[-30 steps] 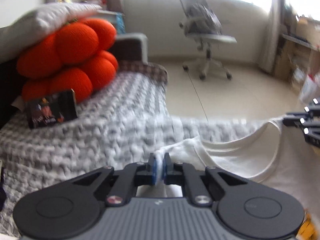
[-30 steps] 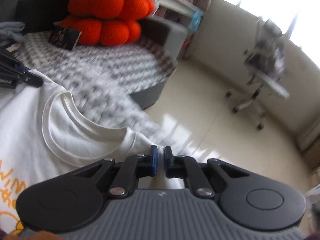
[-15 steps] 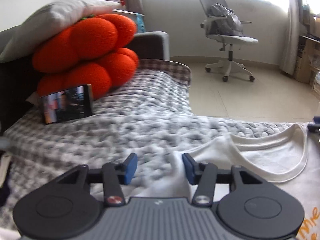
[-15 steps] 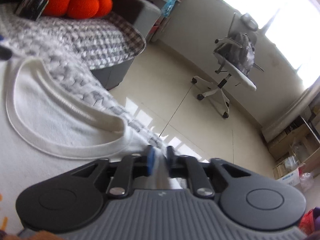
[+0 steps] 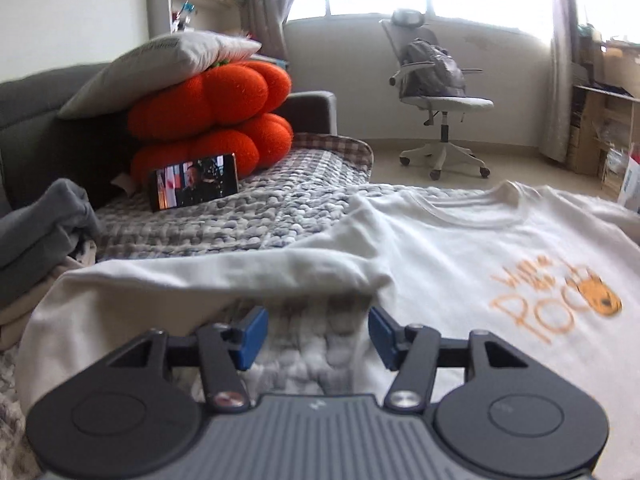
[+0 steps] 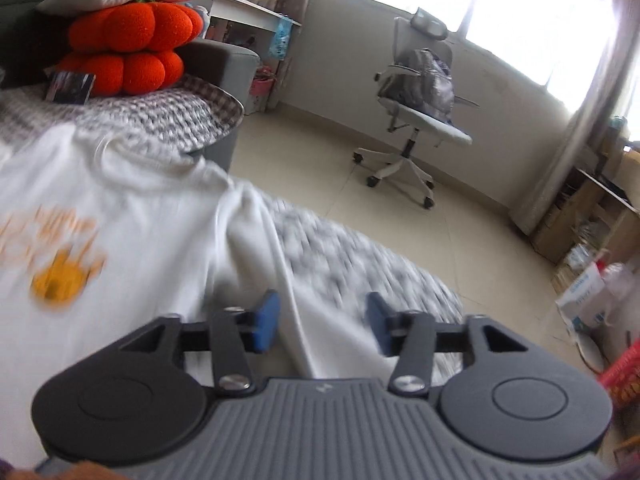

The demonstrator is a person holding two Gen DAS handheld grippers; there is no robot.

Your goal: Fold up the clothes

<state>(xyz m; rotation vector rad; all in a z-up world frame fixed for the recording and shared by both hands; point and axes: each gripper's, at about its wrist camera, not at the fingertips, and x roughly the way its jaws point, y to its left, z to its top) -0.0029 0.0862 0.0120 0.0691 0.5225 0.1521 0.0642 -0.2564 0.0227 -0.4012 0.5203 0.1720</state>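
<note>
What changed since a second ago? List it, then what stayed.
Both grippers let go: the left gripper and right gripper had pinched the white T-shirt, and their jaws have just been opening. Both views pulled back from the collar. Cushions, phone and chair stayed.

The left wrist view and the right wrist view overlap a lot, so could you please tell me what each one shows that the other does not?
Only the left wrist view shows the grey folded clothes and the shirt's left sleeve. Only the right wrist view shows the red basket on the floor. Both show the white T-shirt, orange pumpkin cushions, phone and office chair.
</note>
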